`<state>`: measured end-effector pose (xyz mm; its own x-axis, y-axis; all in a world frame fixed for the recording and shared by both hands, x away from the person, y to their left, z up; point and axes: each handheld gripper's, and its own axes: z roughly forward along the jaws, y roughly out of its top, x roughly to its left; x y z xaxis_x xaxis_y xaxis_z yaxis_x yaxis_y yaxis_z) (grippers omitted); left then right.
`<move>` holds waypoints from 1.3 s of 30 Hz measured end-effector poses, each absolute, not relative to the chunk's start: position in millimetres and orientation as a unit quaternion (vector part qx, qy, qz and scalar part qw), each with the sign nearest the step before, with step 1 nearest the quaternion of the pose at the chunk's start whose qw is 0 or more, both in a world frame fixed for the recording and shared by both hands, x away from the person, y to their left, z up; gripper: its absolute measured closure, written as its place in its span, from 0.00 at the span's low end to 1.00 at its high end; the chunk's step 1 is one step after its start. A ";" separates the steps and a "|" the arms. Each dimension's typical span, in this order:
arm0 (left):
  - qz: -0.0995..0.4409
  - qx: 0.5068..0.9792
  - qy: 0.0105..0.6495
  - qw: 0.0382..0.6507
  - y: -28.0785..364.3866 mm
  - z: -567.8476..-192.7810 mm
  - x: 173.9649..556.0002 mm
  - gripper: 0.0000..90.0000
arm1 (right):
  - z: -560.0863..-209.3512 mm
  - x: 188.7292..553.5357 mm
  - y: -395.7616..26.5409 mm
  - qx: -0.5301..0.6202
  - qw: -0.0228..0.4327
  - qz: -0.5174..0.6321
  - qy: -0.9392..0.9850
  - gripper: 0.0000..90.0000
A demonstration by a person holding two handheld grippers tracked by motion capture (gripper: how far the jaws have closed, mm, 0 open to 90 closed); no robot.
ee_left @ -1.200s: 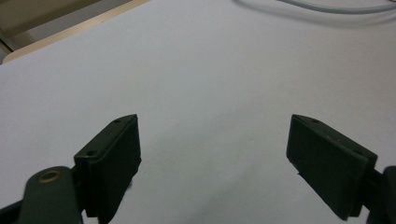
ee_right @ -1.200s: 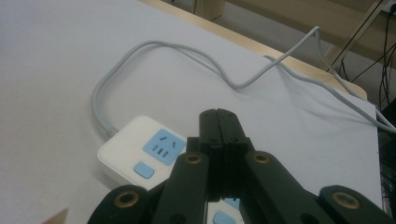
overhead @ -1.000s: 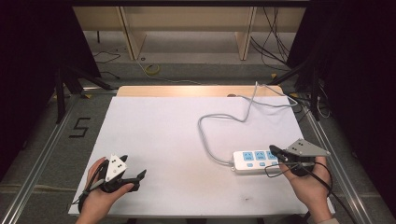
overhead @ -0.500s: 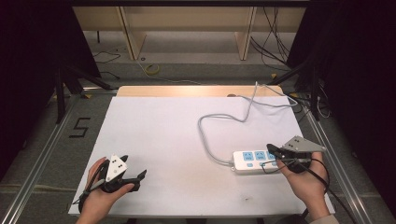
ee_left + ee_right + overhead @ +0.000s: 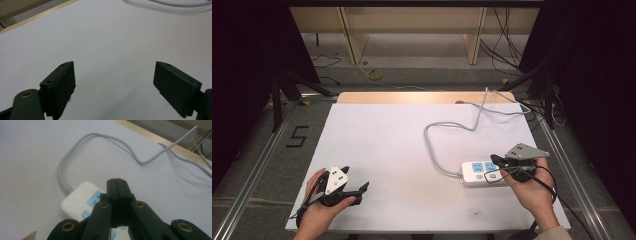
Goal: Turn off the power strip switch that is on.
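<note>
The power strip [image 5: 478, 172] lies flat on the white table [image 5: 402, 145], near the right front corner. It is white with pale blue sockets. Its grey cord [image 5: 447, 127] leaves the strip's left end, loops toward the table's middle, then runs back and off the far edge.

In the high view the right gripper [image 5: 495, 161] is over the strip's right end, held in the person's right hand [image 5: 532, 187]. A grey three-cornered plate sits on top of it. In the right gripper view [image 5: 116, 185] the two black jaws are pressed together, pad against pad, nothing between them. Their tips stand above the strip [image 5: 83, 201], over the blue socket faces. Whether the tips touch the strip cannot be told. The cord [image 5: 75, 152] curves away beyond the strip in that view.

The left gripper [image 5: 357, 190] rests low at the table's front left, in the left hand [image 5: 319, 210], well apart from the strip. In the left gripper view [image 5: 113, 82] its jaws are spread wide with only bare white table between them. A stretch of cord [image 5: 175, 3] crosses the top edge of that view.
</note>
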<state>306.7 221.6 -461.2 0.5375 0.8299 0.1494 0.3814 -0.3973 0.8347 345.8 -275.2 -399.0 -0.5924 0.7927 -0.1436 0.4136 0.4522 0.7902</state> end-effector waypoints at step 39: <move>0.287 0.787 0.383 0.391 220.6 -461.0 306.8 0.20 | -414.0 368.8 -251.5 0.379 0.186 0.305 0.854 1.00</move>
<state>306.8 220.6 -461.0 0.5422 0.8262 0.1527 0.3778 -0.4021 0.8340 368.8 -251.5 -414.0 -0.6430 0.7609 -0.0865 0.5340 0.5264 0.6616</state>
